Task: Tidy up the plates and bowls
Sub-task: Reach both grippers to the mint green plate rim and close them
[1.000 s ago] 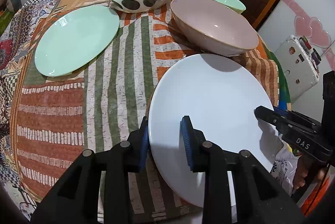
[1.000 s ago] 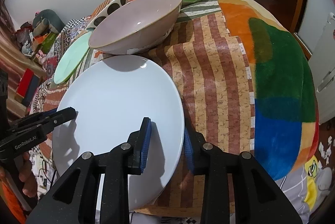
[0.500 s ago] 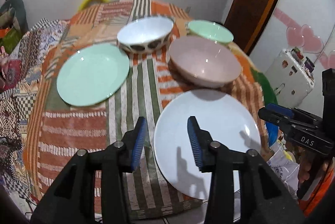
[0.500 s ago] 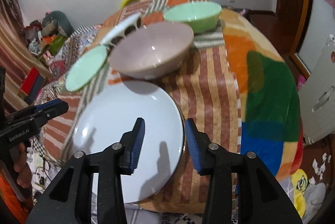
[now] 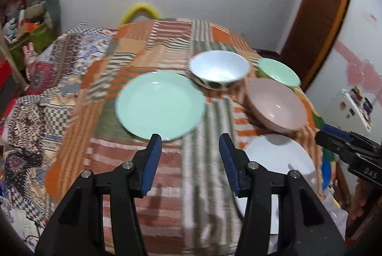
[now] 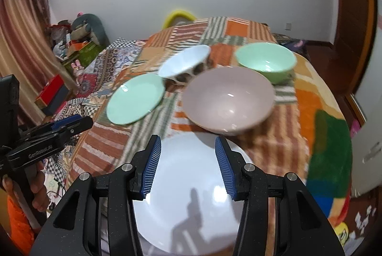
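Claws agape above plates

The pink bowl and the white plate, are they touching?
Cannot tell. In the right wrist view the pink bowl overlaps the white plate's far rim, with no gap or contact plainly visible.

I count two plates on the patchwork cloth: a white plate nearest me and a mint-green plate farther left. Bowls come to three: a pink bowl just beyond the white plate, a green bowl far right, and a white spotted bowl far centre, though blur may hide detail.
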Motion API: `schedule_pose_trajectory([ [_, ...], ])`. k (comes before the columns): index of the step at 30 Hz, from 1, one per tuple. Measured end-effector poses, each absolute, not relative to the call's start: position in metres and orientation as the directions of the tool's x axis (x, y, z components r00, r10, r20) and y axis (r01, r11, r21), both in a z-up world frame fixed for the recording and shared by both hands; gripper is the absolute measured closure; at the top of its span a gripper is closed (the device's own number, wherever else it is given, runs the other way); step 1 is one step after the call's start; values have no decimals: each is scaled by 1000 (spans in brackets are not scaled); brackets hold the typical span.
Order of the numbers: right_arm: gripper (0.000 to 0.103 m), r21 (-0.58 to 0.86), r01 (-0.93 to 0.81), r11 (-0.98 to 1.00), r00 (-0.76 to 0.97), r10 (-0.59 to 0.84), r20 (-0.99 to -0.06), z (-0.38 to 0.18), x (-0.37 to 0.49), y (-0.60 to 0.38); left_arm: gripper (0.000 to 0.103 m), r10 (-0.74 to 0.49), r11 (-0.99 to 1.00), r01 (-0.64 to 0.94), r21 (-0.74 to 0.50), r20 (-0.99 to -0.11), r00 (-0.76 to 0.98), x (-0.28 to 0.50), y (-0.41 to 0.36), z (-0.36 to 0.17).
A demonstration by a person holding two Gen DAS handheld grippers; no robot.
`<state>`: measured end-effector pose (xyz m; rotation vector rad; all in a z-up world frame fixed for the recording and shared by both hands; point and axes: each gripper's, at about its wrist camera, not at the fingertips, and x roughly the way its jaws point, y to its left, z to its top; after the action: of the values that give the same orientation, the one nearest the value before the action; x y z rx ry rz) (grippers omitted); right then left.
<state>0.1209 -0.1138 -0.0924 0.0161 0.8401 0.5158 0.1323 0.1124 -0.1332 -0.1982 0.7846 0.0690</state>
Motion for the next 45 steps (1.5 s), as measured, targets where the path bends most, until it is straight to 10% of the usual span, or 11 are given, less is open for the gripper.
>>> schedule_pose_trajectory([
  [14, 46, 190, -522, 832, 515, 484, -707, -97, 156, -31, 46, 121, 937, -318, -143, -722, 682, 173, 217, -152],
  [31, 46, 157, -507, 848, 418, 401, -815, -148, 218, 24, 51, -20, 943, -246, -223, -777, 629, 244, 256, -218],
  [38, 68, 172, -499, 850, 363, 384, -849, -167, 232, 32, 82, -65, 948, -209, -240, -789, 611, 262, 259, -237],
  [45, 80, 155, -498, 853, 358, 365, -859, -178, 237, 37, 86, -65, 948, -209, -242, -786, 615, 270, 265, -241],
])
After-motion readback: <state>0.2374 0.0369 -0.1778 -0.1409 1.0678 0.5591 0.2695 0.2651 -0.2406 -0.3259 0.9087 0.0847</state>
